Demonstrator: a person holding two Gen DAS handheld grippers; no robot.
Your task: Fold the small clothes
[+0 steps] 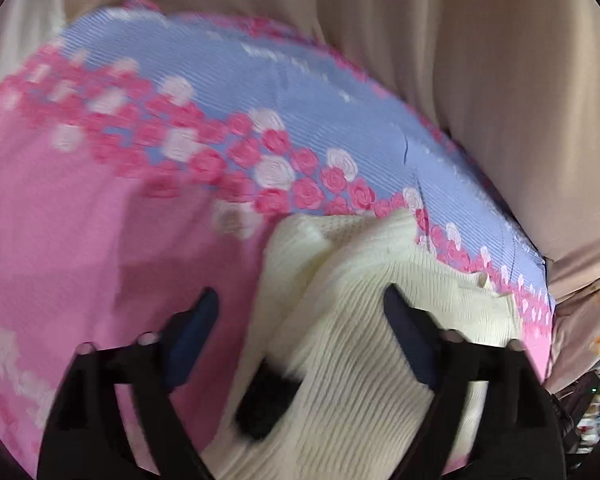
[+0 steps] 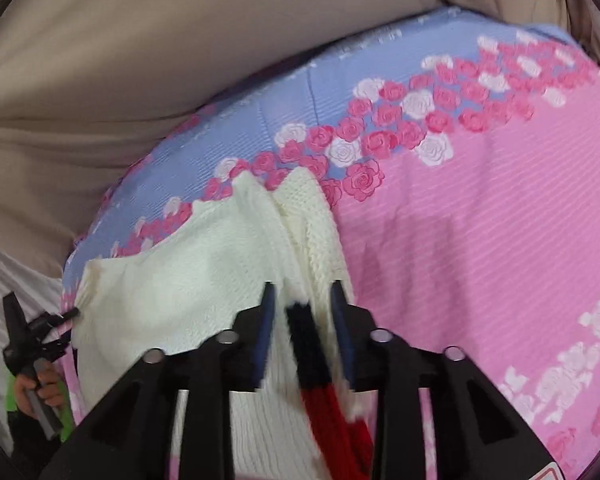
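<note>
We see the knit sweater lying on the bedsheet, low and left of centre in the right wrist frame. The curtain hangs behind, filling the upper left. Our left gripper sits at the sweater's left edge.

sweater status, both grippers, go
Left gripper open over cream sweater. Right gripper open astride its navy-red trim. Sweater bunched on floral bedsheet.

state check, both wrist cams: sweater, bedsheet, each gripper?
sweater: cream knit, bunched and partly folded on the sheet, dark and red trim at the near edge
bedsheet: spread under the sweater, pink and blue with roses
left gripper: jaws open, sweater between them
right gripper: jaws narrowly apart around the trim edge, grip unclear
</note>
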